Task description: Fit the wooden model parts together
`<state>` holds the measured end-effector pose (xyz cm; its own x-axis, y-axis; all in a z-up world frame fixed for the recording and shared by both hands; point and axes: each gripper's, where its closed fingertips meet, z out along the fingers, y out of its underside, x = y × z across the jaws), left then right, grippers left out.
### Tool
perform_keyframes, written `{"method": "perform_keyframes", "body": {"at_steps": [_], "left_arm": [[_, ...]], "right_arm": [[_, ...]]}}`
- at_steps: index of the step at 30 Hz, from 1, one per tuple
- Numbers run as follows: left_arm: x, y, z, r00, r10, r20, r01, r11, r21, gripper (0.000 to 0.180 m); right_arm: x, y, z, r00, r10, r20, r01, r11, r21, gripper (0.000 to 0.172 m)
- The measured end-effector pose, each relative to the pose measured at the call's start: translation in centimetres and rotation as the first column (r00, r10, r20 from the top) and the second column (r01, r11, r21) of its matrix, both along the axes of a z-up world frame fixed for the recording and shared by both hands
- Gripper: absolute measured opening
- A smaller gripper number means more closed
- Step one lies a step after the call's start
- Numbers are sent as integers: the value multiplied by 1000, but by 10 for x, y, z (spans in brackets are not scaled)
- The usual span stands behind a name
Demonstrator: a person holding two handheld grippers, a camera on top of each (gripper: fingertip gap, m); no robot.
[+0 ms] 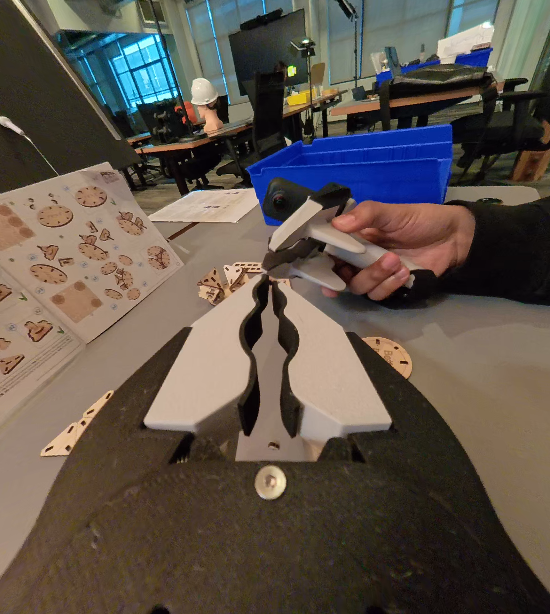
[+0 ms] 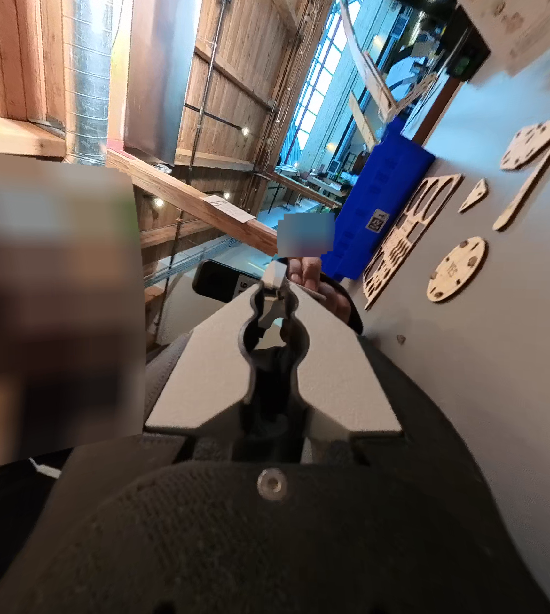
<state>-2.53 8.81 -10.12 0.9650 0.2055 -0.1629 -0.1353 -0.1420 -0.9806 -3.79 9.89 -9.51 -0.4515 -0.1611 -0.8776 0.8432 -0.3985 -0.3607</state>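
My left gripper (image 1: pixel 267 279) is shut, its tips just above the grey table (image 1: pixel 466 382). My right gripper (image 1: pixel 266 266), held by a hand (image 1: pixel 416 239), comes in from the right, turned on its side. Its tips look closed and sit right at the left gripper's tips. I see nothing clearly held in either one. In the right wrist view my right gripper (image 2: pixel 273 288) points at the left gripper, and one of the left gripper's fingers (image 2: pixel 275 274) shows just past its tips. A small heap of slotted wooden pieces (image 1: pixel 220 282) lies just behind both tips.
An open instruction sheet (image 1: pixel 67 252) leans at the left, with wooden triangles (image 1: pixel 74 428) in front of it. A round wooden disc (image 1: pixel 395 357) lies to the right of my left gripper. A blue bin (image 1: pixel 366 166) stands behind. A cut-out wooden sheet (image 2: pixel 403 232) and another disc (image 2: pixel 456 272) lie near the bin. My left and right fingertips are right by each other.
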Motion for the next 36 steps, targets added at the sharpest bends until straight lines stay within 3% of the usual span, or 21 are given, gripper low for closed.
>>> {"method": "perform_keyframes", "body": {"at_steps": [10,17,36], "left_arm": [[4,2,-1,999,-37,25,36,999,18,0],[14,2,6,992,-106,66,102,993,61,0],[13,3,2,989,-114,100,108,992,56,0]], "right_arm": [[13,-13,-4,986,43,-160,-8,978,211,14],[18,-14,4,978,59,-201,-21,982,186,2],[20,-18,-1,983,83,-161,-54,983,174,0]]}}
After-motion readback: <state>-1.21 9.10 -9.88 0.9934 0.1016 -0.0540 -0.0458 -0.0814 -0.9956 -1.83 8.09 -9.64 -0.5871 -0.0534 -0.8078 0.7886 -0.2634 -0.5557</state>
